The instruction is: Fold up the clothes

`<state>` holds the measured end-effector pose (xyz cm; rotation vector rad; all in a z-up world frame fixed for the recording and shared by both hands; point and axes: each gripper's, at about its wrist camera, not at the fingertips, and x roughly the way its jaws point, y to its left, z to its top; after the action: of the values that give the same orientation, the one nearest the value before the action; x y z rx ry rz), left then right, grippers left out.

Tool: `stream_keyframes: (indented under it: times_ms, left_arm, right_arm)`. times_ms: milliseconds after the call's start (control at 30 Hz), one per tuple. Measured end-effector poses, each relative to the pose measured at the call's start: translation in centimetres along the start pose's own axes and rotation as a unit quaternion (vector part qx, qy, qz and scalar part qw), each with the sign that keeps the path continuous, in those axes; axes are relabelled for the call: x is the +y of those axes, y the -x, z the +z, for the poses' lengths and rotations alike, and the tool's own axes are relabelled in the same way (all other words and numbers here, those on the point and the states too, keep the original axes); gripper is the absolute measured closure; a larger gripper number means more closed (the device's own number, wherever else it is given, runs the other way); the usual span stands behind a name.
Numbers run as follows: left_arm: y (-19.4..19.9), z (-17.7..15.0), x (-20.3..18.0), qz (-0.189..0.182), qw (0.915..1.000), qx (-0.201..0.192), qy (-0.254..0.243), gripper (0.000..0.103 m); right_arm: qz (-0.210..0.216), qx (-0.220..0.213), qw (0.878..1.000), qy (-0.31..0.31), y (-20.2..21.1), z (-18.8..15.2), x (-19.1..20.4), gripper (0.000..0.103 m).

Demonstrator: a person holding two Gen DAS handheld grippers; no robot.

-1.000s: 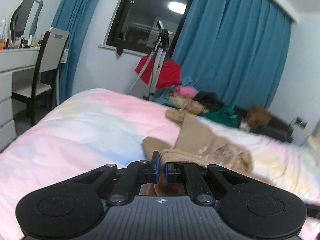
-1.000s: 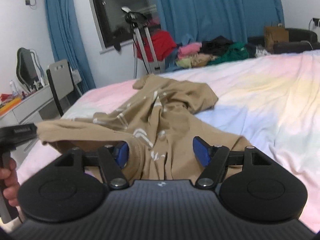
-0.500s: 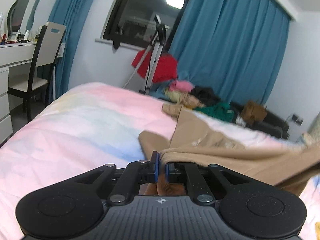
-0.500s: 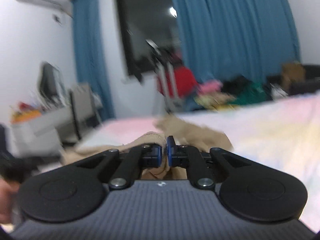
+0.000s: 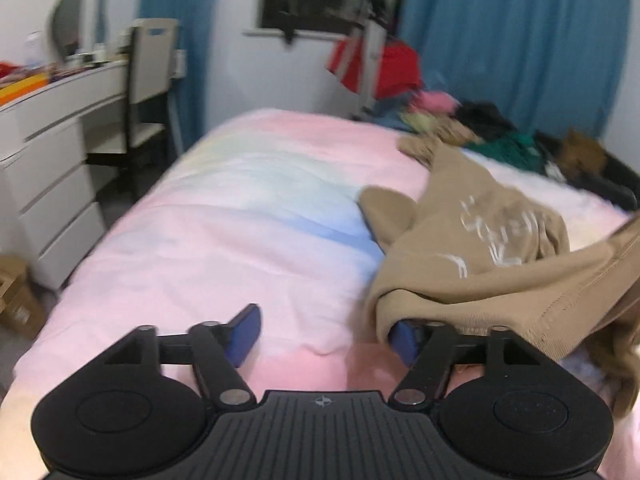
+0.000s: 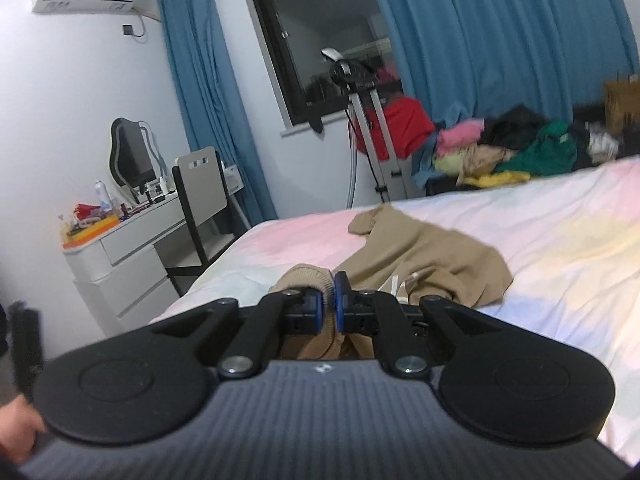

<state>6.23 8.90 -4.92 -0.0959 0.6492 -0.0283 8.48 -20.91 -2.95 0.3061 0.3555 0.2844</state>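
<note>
A tan sweatshirt with white print (image 5: pixel 480 252) lies crumpled on the pink pastel bed (image 5: pixel 248 216). My left gripper (image 5: pixel 324 334) is open just above the bed; the sweatshirt's ribbed hem drapes over its right finger (image 5: pixel 404 340). My right gripper (image 6: pixel 328 308) is shut on a ribbed edge of the sweatshirt (image 6: pixel 308 276) and holds it lifted, with the rest of the garment (image 6: pixel 436 256) trailing on the bed (image 6: pixel 560 232) beyond.
A white dresser (image 5: pixel 52 152) and chair (image 5: pixel 148 80) stand left of the bed. A pile of coloured clothes (image 6: pixel 512 148) lies past the far edge, by a metal stand (image 6: pixel 368 120) with a red garment and blue curtains.
My left gripper has opened and let go of the sweatshirt's hem, and it has dropped toward the bed. My right gripper closed on the ribbed edge and keeps hold of it.
</note>
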Motion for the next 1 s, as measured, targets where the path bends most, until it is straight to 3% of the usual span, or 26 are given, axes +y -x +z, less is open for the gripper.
stream_keyframes:
  times_ms: [233,333,400,467,533,700,867,1000]
  left_arm:
    - [2.7,-0.1,-0.5,0.018,0.997,-0.052,0.054,0.023]
    - [3.1,-0.4,-2.3,0.001,0.9974,-0.069,0.02,0.023]
    - [4.2,-0.7,-4.3,-0.032,0.9939,-0.099,-0.036,0.022]
    - [5.3,-1.5,-7.1,-0.083,0.9809,-0.137,-0.11,0.016]
    - [5.7,-2.9,-10.0,-0.102,0.9667,-0.157,-0.175,0.013]
    - [2.8,-6.0,-15.1,-0.023,0.9382,-0.19,-0.288,0.013]
    - [-0.3,-7.0,-17.7,0.066,0.9174,-0.225,-0.321,0.013]
    - [-0.3,-8.8,-19.4,0.052,0.8925,-0.243,-0.376,0.013]
  right_arm:
    - [0.028,0.033,0.998,-0.049,-0.9,0.5,-2.1,0.094]
    - [0.038,0.046,0.996,-0.07,-1.2,0.6,-2.9,0.094]
    - [0.04,0.052,0.995,-0.078,-1.4,0.7,-3.5,0.094]
    - [0.042,0.058,0.993,-0.093,-1.4,0.7,-4.1,0.094]
    - [0.046,0.062,0.99,-0.118,-1.3,0.7,-5.0,0.094]
    - [0.037,0.051,0.987,-0.149,-0.1,0.6,-6.5,0.094]
    - [0.025,0.037,0.988,-0.145,0.8,0.3,-6.7,0.094]
    - [0.027,0.037,0.99,-0.134,0.8,0.1,-6.5,0.094]
